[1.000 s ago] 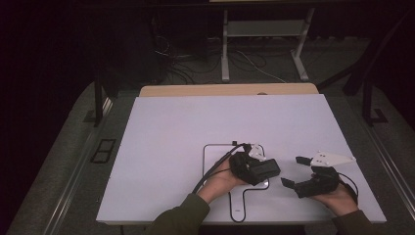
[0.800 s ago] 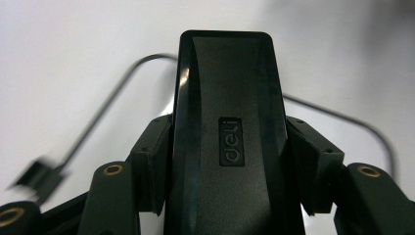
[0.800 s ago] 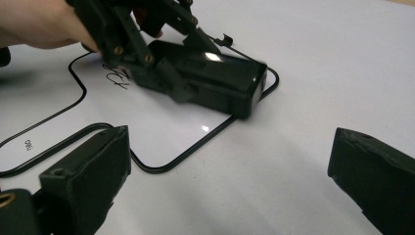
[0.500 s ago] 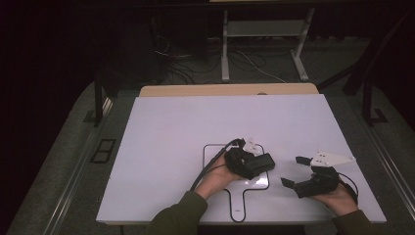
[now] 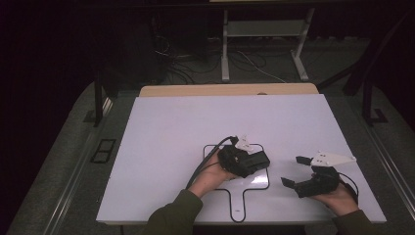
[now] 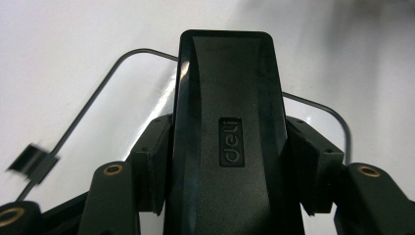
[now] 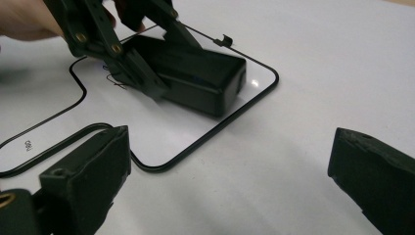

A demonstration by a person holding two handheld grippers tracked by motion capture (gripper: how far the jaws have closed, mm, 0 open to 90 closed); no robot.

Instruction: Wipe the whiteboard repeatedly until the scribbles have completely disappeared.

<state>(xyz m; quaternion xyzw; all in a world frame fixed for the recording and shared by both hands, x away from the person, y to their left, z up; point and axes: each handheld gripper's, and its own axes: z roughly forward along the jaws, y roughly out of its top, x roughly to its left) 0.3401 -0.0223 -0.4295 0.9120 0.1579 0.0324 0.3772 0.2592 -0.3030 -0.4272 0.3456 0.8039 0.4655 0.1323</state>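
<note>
On the left, the left gripper (image 5: 254, 160) is clamped across the flanks of a black box (image 6: 227, 132) with an embossed logo on top, its pads (image 6: 151, 164) pressing the two long sides. The box sits low over the outlined paddle shape (image 5: 235, 215) drawn on the white table (image 5: 171, 132), long axis running from near-left to far-right, its free end poking out rightward beyond the jaws. Whether it touches the surface I can't tell. Over to the right, the right gripper (image 5: 295, 171) hangs with jaws spread wide and nothing between them, mouth facing left toward that free end (image 7: 227, 81), so the box's long axis points roughly at it.
</note>
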